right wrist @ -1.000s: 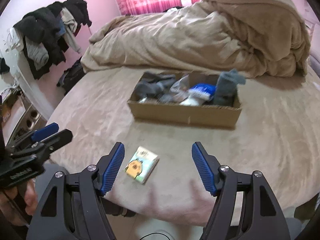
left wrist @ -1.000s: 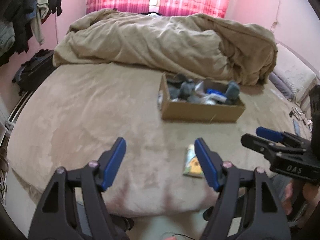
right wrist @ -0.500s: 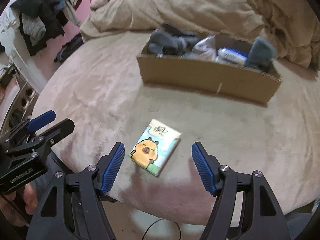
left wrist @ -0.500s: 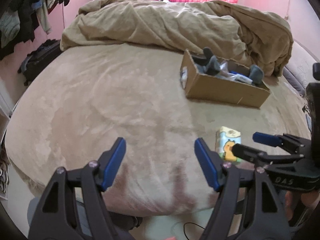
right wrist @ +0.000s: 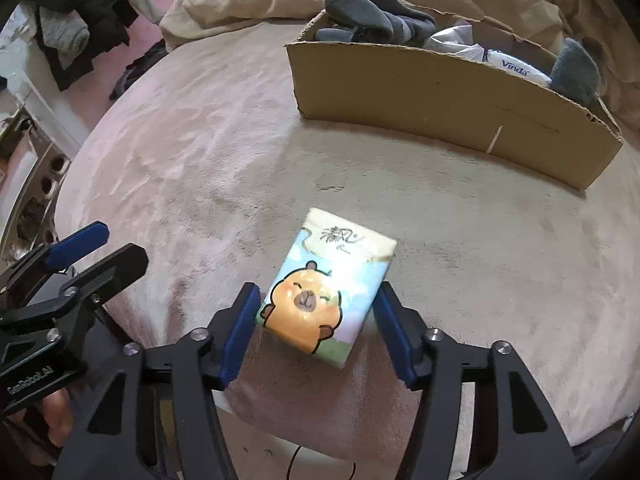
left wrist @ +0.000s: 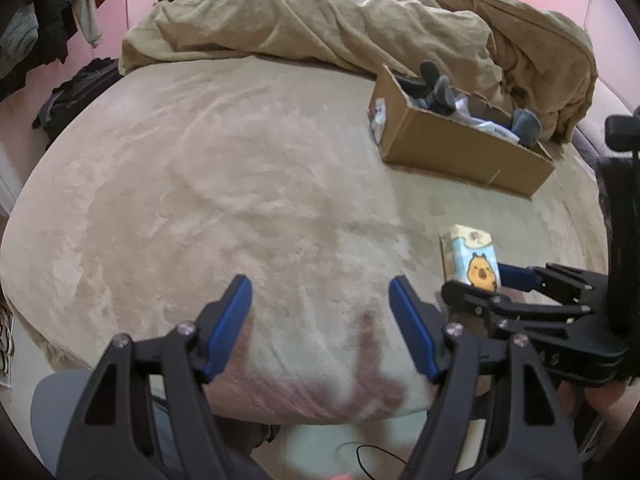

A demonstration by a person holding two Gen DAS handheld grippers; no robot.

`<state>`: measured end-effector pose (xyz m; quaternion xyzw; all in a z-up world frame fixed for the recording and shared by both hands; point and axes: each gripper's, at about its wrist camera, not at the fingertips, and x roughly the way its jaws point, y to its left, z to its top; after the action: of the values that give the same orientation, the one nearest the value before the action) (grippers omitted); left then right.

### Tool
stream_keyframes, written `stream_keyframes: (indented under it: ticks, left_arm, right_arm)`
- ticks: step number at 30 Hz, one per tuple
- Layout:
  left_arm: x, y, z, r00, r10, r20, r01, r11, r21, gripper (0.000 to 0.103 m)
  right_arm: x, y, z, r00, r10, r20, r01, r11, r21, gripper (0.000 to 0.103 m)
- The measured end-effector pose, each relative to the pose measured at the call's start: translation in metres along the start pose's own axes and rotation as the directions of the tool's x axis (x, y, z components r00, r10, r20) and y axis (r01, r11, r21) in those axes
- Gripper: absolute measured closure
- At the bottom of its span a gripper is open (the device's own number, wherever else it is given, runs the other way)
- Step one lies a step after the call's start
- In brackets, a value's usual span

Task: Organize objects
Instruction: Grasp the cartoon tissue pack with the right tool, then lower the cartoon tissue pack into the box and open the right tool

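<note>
Broadly, the bed (left wrist: pixel 208 184) filled both views, its beige plush cover bare across the left half, with a rumpled tan duvet (left wrist: pixel 360 20) heaped along the far side. Against that heap sat a long cardboard box (right wrist: pixel 440 96), holding grey socks (right wrist: pixel 360 12) and a white Vinda packet (right wrist: pixel 516 66). Dark clothes (right wrist: pixel 72 12) hung at the far left by the pink wall. Nearer, the left tongs (left wrist: pixel 320 320) hovered wide apart over the bed's near edge, gripping nothing. The right tongs (right wrist: pixel 316 328) sat just beside them, jaws straddling the tissue pack (right wrist: pixel 328 288) with the orange capybara print, blue pads at both its sides; whether they pressed it I cannot tell. Nothing lay between pack and box.
</note>
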<state>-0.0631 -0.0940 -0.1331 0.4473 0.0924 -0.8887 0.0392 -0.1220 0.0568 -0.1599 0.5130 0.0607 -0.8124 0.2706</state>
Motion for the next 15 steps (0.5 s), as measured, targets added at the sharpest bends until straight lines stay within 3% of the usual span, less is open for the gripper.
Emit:
stream_keyframes:
  ticks: [7,15]
  left_arm:
    - [-0.004,-0.018,0.0,1.0,-0.007,-0.007,0.007,0.999,0.032,0.031]
    - [-0.004,-0.049,0.004,0.999,-0.033,-0.02,0.035,0.996,0.078,0.031]
  right_arm:
    - [-0.022,-0.02,-0.008,0.999,0.012,0.031,-0.013,1.0,0.014,0.05]
    - [-0.057,-0.062,-0.012,0.995,-0.029,0.099,0.024,0.999,0.045,0.052]
